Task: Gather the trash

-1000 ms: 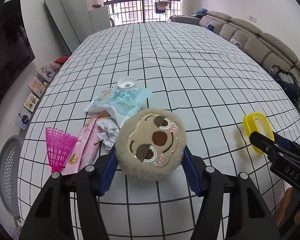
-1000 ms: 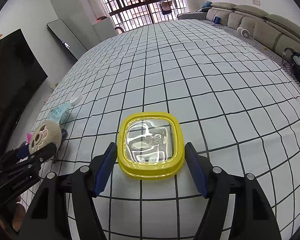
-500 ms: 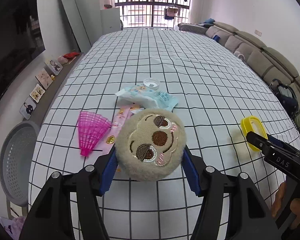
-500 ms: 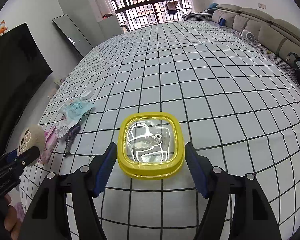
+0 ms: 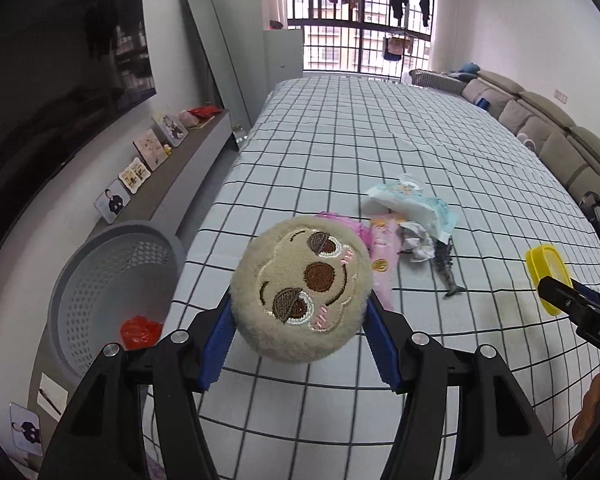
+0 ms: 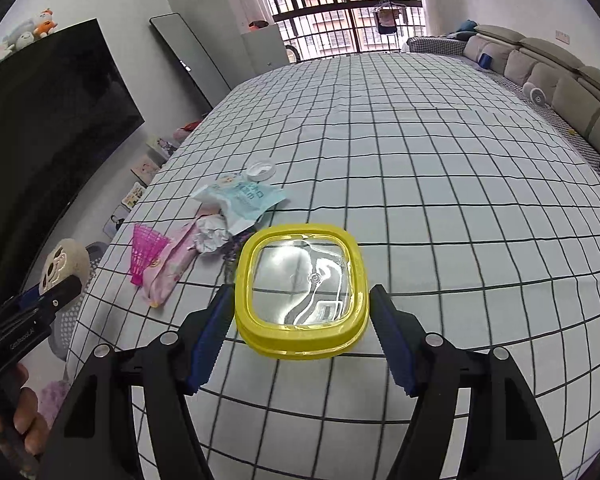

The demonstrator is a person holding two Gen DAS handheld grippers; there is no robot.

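Left claw (image 5: 300,344) clamps the plush toy (image 5: 302,288); right claw (image 6: 302,332) grips the yellow lid (image 6: 300,280). Toy sits short of the basket (image 5: 100,272) off the counter's left edge. Early release likely drops it on the floor.

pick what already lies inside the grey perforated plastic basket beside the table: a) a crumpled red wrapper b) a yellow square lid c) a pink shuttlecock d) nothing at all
a: in the left wrist view a crumpled red wrapper lies at the bottom of the grey perforated plastic basket, while the pink shuttlecock is on the checked tablecloth and the yellow square lid sits between the right hand-held gripper pads.
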